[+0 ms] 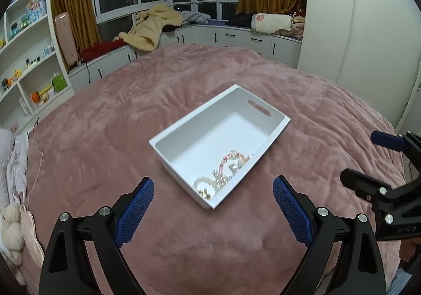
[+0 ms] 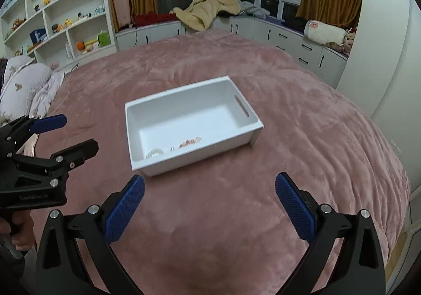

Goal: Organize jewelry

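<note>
Pink blanket [image 1: 184, 90] is covering the bed, and a white box [image 1: 184, 128] is sitting on it ahead of both grippers. Beads [image 1: 223, 171] are lying in its near corner. The left gripper [image 1: 213, 205] is hovering released, nearest the beads; the right gripper [image 2: 209, 203] is also spread wide, holding nothing. Nothing is standing between them and the box, whose long axis is running diagonally away rightward.

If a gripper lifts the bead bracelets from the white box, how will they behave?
The bead bracelets lie in loose curls in the white box, so they would probably hang limp. The round beads look smooth, so they may slip from the pads. Lying tangled together, several might rise at once.
</note>
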The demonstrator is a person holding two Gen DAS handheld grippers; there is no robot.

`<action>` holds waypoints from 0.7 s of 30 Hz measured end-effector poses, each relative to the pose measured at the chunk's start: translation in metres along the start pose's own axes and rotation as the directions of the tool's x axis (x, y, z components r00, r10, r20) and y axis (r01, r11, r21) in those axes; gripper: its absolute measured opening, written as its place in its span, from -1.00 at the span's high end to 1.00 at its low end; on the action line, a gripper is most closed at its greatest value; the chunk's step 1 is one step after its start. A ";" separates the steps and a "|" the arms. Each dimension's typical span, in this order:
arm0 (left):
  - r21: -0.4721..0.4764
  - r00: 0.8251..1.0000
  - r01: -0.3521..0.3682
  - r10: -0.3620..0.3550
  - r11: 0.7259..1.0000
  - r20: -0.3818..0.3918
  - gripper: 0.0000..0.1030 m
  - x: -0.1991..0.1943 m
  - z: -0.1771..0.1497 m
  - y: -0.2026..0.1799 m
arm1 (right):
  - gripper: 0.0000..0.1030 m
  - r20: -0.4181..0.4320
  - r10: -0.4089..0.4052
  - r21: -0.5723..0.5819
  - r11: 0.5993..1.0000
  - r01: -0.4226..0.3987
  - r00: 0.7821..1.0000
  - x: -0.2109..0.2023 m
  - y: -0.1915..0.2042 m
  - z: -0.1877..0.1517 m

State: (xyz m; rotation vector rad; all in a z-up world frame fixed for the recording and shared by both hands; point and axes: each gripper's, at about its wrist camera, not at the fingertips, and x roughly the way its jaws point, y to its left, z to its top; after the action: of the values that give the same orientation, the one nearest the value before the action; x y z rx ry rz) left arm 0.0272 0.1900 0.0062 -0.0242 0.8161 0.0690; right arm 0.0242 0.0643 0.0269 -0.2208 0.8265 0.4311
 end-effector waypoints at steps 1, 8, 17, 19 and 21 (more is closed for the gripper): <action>-0.004 1.000 0.002 -0.002 1.000 -0.005 -0.81 0.000 -0.003 0.000 | -0.91 -0.005 0.008 0.002 1.000 -0.008 1.000 0.000 0.002 -0.003; 0.019 1.000 -0.020 0.021 1.000 -0.008 -0.81 -0.004 -0.014 -0.003 | -0.91 -0.017 0.023 0.008 1.000 -0.023 1.000 -0.001 0.008 -0.013; 0.023 0.999 -0.020 0.020 1.000 -0.028 -0.81 -0.002 -0.018 -0.006 | -0.91 -0.009 0.028 0.007 1.000 -0.028 1.000 -0.004 0.007 -0.016; 0.024 0.999 -0.017 0.018 1.000 -0.034 -0.81 -0.001 -0.019 -0.007 | -0.91 -0.008 0.024 0.005 1.000 -0.024 1.000 -0.004 0.007 -0.016; 0.027 0.999 -0.018 0.019 0.999 -0.043 -0.81 0.001 -0.019 -0.007 | -0.91 -0.007 0.026 0.010 1.000 -0.025 1.000 -0.004 0.007 -0.016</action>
State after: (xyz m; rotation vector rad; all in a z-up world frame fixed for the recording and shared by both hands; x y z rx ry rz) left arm 0.0147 0.1822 -0.0079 0.0067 0.8603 0.0759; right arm 0.0079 0.0639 0.0186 -0.2027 0.8387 0.4502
